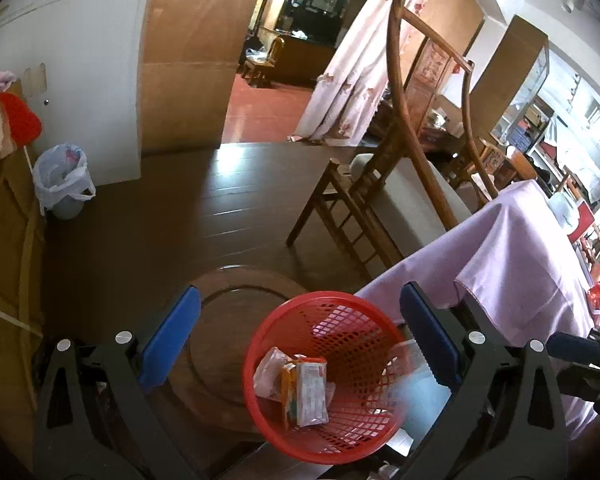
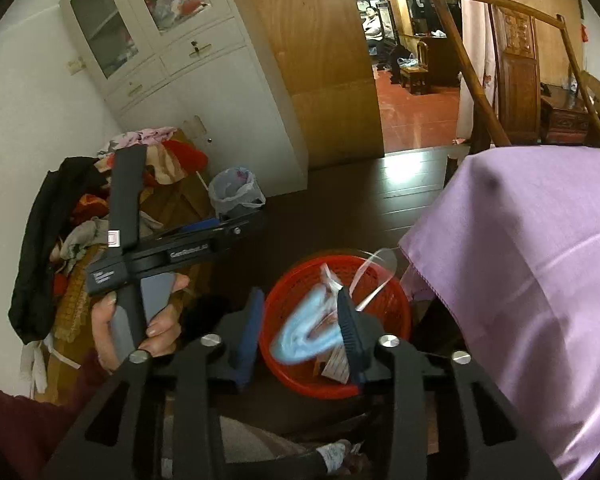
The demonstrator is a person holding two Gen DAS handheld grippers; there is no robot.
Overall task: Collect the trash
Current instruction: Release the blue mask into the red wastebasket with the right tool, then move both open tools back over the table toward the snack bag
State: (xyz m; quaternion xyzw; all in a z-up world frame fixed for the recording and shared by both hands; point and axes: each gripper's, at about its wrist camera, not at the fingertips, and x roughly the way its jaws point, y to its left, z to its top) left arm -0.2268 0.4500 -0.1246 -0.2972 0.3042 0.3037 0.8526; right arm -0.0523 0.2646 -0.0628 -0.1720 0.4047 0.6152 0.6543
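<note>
Already my wide-open left claw (image 1: 300, 344) frames the red basket (image 1: 260, 408) holding packets (image 1: 306, 390) — my right claw (image 2: 300, 320), parted, has a blurred blue item (image 2: 304, 340) just beyond it; remaining trash unseen.

A red mesh basket (image 1: 324, 376) stands upright beside a lilac-draped counter, holding an orange-and-white carton (image 1: 306, 390) and a crumpled whitish wrapper (image 1: 270, 372) at its bottom. A blurred pale-blue mask (image 2: 304, 334) with white straps hangs just over its mouth.

**A lived-in home, no doubt about it**

Ahead of the tongs stands a carved wooden chair (image 1: 384, 184), floral curtain (image 1: 356, 68) beyond. Left, a white cabinet (image 2: 188, 64) above heaped clothes (image 2: 100, 208); right, a lilac tablecloth (image 2: 532, 260).
</note>
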